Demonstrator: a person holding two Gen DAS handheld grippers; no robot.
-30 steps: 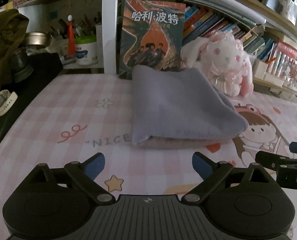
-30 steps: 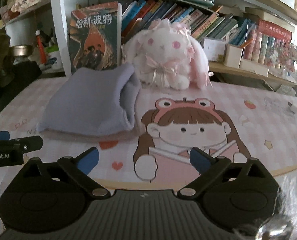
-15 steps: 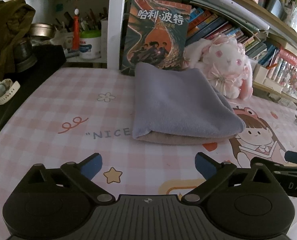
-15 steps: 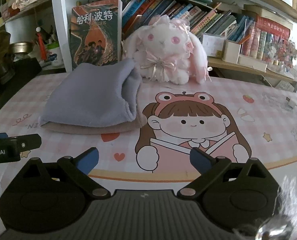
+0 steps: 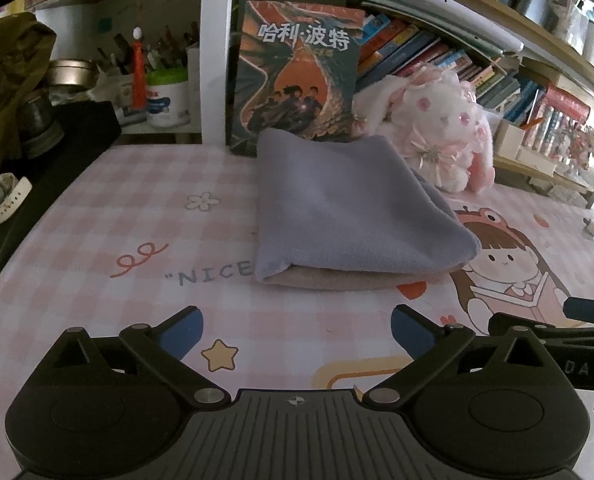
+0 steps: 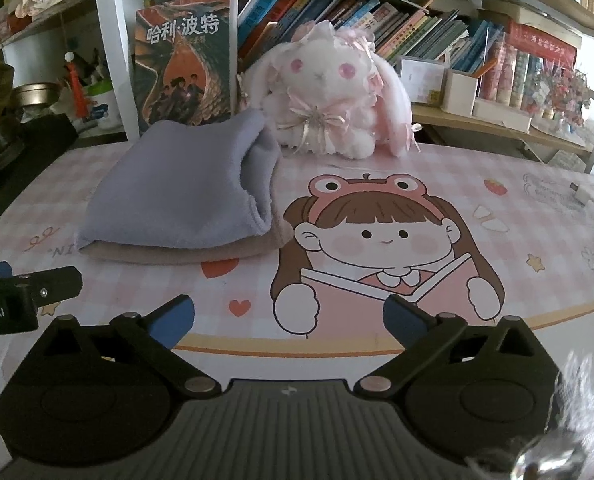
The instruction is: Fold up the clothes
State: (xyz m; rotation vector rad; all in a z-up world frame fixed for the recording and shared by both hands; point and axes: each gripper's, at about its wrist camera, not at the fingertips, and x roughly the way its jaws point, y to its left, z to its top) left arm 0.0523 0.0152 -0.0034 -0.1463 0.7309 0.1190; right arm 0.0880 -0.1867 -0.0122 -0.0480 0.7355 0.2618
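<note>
Left wrist view first: the folded lavender garment [image 5: 353,208] lies flat on the pink checked table mat [image 5: 109,216], a beige layer [image 5: 337,282] peeking out under its near edge. We'll take that garment as the landmark. The left gripper [image 5: 297,326] hangs just short of the garment's near edge, above the mat; its blue pads have just been spreading and now stand wide apart, with nothing between them but the mat's star print [image 5: 219,355].

Over to the right wrist view: the right gripper [image 6: 289,318] sits near the garment's right front corner, over the cartoon girl [image 6: 381,248] printed on the mat. Its jaws are spread wide too, holding nothing. Neither gripper touches the cloth.

Behind the garment, a large book [image 5: 297,72] stands upright against the shelf, the garment's far edge right at its foot. Just to the garment's right rear sits a white and pink plush rabbit [image 6: 329,96], close beside the cloth.
</note>
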